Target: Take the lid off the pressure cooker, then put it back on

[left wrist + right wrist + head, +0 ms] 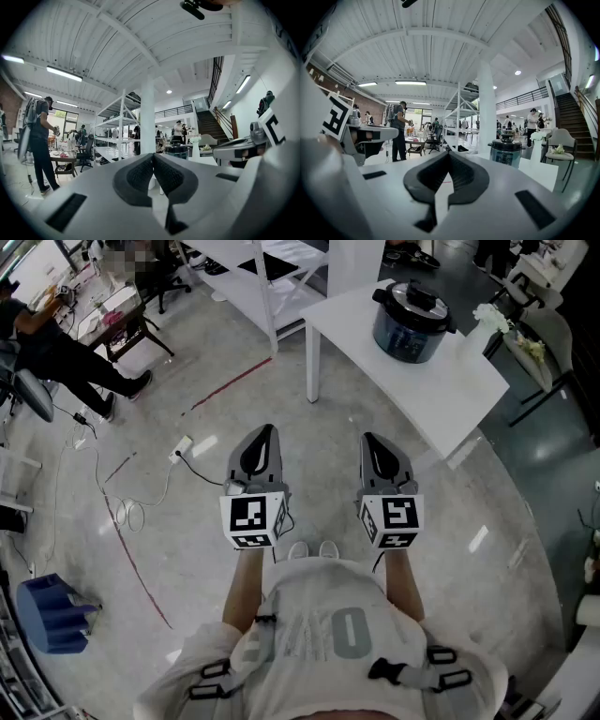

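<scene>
The pressure cooker (410,320) stands on a white table (450,395) ahead and to the right, its black lid (414,298) in place. In the right gripper view the pressure cooker (506,151) shows some way off, beyond the jaws. My left gripper (265,431) and right gripper (371,440) are held side by side above the floor, well short of the table. Both are shut with nothing between the pads. In the left gripper view the left gripper (153,156) points level toward shelving, and the right gripper (449,153) points toward the table.
A white vase with flowers (480,326) stands on the table right of the cooker. White shelving (267,273) is at the back. A person (56,348) stands at the left by a desk. Cables and a power strip (181,448) lie on the floor, a blue stool (52,613) at lower left.
</scene>
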A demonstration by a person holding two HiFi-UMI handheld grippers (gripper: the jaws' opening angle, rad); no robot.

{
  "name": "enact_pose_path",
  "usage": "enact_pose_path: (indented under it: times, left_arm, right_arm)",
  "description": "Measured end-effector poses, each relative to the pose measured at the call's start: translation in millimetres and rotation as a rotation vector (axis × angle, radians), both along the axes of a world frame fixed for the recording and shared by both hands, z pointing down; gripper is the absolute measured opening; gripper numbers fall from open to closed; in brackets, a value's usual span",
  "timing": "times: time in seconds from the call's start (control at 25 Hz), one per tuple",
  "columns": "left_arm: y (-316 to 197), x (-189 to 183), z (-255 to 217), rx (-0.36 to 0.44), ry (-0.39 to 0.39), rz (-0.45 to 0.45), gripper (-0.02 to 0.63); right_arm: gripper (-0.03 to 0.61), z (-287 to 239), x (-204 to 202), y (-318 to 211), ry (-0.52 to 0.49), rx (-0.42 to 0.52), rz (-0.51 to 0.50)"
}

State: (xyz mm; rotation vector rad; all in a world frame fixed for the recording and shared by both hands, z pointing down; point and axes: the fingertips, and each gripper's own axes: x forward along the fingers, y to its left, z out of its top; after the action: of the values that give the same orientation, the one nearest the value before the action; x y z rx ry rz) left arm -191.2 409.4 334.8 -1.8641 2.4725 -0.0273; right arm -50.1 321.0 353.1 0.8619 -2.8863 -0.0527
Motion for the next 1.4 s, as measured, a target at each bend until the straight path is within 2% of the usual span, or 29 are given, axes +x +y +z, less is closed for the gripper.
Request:
enact_pose_path:
  times: [0.72, 0.92, 1.08, 1.4]
  left_arm:
    - [-28.9, 36.9, 12.7, -0.010, 0.008, 0.031, 0.018]
    - [-38.7, 47.9, 27.7, 0.020, 0.076, 0.034, 0.018]
    - [-61.7, 42.5, 35.2, 0.016, 0.096, 0.036, 0.018]
    - [-147.8, -1.1, 33.3, 0.026, 0.088, 0.070, 0.018]
  right_arm:
    - [0.009, 11.8, 31.9, -18.6, -0.045, -0.044, -0.008]
    - [0.009, 34.2, 43.3, -22.8, -0.018, -0.051, -0.029]
    - [0.009, 37.3, 37.4, -38.1, 0.001, -0.032, -0.064]
    - [0.009, 34.6, 3.9, -123.6, 0.003, -0.013, -0.017]
